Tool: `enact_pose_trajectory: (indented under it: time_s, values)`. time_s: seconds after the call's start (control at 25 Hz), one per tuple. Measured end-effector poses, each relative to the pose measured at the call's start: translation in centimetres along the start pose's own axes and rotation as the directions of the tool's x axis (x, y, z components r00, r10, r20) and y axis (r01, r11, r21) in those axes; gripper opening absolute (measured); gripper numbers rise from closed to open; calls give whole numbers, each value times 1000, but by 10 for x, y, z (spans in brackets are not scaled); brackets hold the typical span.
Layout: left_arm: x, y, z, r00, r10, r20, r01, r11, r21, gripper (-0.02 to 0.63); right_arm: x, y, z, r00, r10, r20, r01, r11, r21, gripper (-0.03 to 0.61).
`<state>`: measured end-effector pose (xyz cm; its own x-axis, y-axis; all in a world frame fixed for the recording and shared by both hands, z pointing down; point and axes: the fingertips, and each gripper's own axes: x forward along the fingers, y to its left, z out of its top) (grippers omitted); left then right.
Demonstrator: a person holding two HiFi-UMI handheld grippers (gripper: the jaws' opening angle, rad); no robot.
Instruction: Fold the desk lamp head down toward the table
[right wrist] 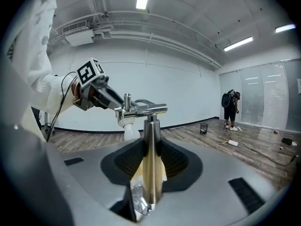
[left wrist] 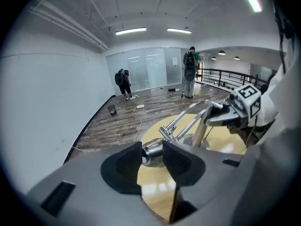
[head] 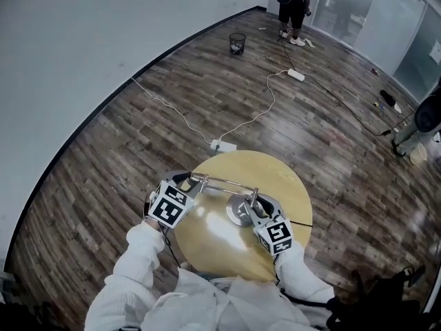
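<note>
A chrome desk lamp stands on the round yellow table (head: 289, 185), its round base (head: 236, 214) near the middle. Its thin arm (head: 224, 183) lies about level and runs left to the lamp head (head: 195, 179). My left gripper (head: 191, 182) is at that end; in the left gripper view the chrome head (left wrist: 153, 150) sits between the pads, which press on it. My right gripper (head: 255, 202) is shut on the lamp's upright post (right wrist: 151, 159), just above the base. From the right gripper view the joint (right wrist: 141, 109) and the left gripper (right wrist: 113, 100) show beyond.
A white power strip (head: 222, 145) with cables lies on the wood floor behind the table. A bin (head: 237, 43) stands by the far wall, and a person (head: 295, 5) stands farther back. A dark bag (head: 386, 295) lies at my right.
</note>
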<state>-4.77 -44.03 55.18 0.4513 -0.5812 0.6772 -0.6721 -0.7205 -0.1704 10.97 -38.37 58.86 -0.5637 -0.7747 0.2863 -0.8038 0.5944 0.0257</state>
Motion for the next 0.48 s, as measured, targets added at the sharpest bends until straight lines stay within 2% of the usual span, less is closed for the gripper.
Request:
enact_pose_trajectory:
  time_s: [0.08, 0.28, 0.48]
  values:
    - [14, -8, -9, 1000, -17, 1, 17, 1000, 22, 113, 1, 0, 0, 1000, -4, 0, 4, 1000, 1, 114]
    - [28, -13, -23, 999, -45, 9, 45, 998, -50, 103, 2, 0, -2, 1000, -8, -1, 8, 1000, 4, 114]
    - [38, -20, -29, 998, -63, 6, 63, 995, -81, 92, 1, -1, -1, 1000, -13, 2, 13, 1000, 8, 114]
